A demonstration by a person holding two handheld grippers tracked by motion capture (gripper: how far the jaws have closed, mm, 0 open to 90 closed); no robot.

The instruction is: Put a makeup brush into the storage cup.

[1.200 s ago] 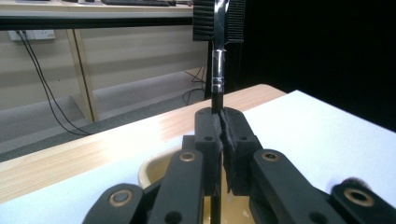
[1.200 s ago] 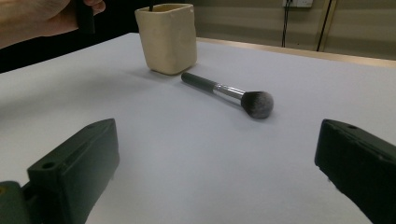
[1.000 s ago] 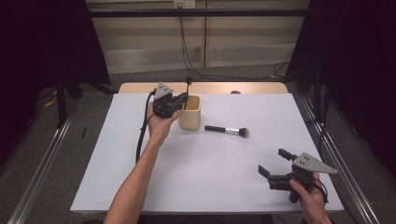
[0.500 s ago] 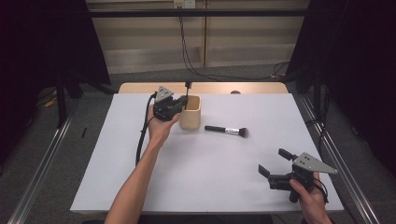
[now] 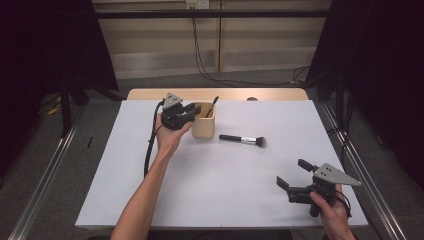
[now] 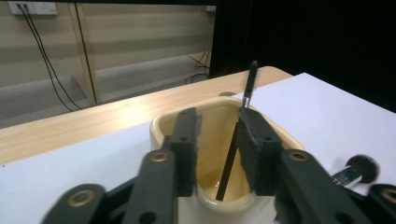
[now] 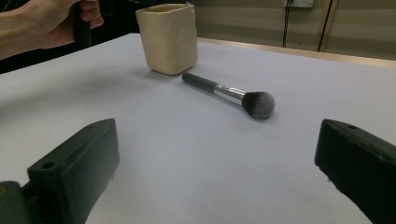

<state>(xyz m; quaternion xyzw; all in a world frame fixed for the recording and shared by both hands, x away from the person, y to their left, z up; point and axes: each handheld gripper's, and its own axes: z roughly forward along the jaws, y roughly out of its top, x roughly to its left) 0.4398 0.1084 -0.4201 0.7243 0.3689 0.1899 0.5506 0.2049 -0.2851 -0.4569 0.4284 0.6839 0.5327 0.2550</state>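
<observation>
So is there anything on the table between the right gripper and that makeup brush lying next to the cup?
Nothing visible is in the way. The right gripper sits near the table's front right with its jaws wide open, and only bare white tabletop lies between it and the makeup brush. The cup stands beyond the brush handle.

Left gripper [image 5: 186,114] jaws opening — right gripper [image 5: 292,177] agape.

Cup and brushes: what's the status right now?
Left gripper jaws just opened over cup, thin brush inside. Right gripper open. Big brush on table, unobstructed.
</observation>
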